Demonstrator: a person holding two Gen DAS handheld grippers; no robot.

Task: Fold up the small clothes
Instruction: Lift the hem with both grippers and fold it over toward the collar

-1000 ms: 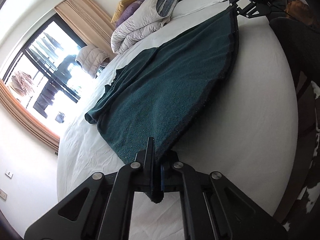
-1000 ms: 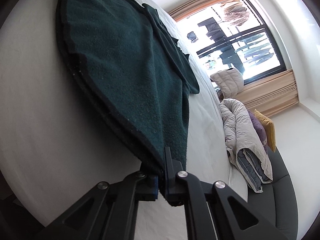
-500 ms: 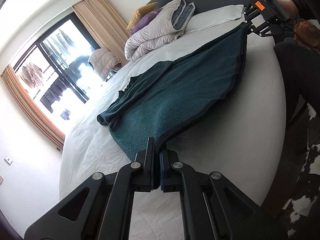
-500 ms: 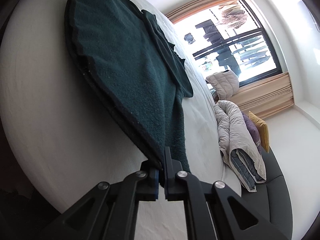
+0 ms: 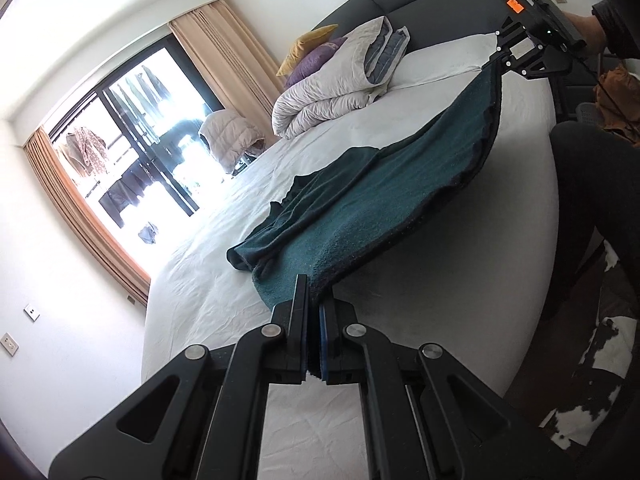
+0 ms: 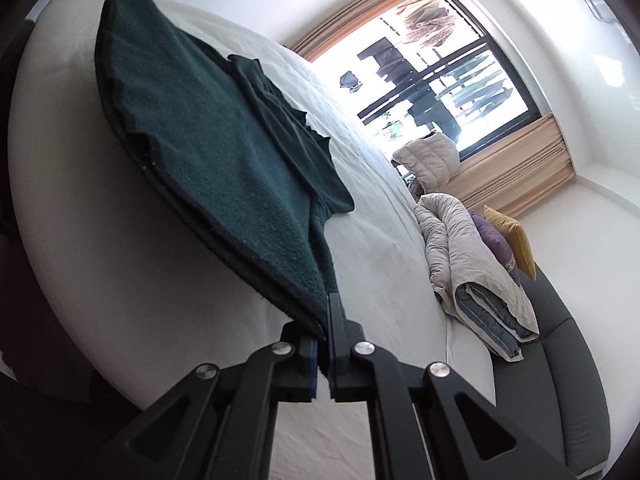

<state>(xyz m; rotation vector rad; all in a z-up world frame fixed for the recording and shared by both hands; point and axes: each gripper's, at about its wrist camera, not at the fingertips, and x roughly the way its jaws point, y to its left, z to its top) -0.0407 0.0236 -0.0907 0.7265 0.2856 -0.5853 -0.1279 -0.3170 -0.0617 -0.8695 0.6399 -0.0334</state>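
Both tools (image 5: 314, 312) (image 6: 326, 320) clamp the green garment (image 5: 380, 196), stretched lengthwise between them.

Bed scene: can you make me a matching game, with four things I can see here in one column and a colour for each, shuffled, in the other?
Things:
1. garment held by the tongs
2. bed sheet
3. headboard
4. curtains

Colours:
A. tan
B. white
C. dark green
D. dark grey

Pairs: 1-C, 2-B, 3-D, 4-A
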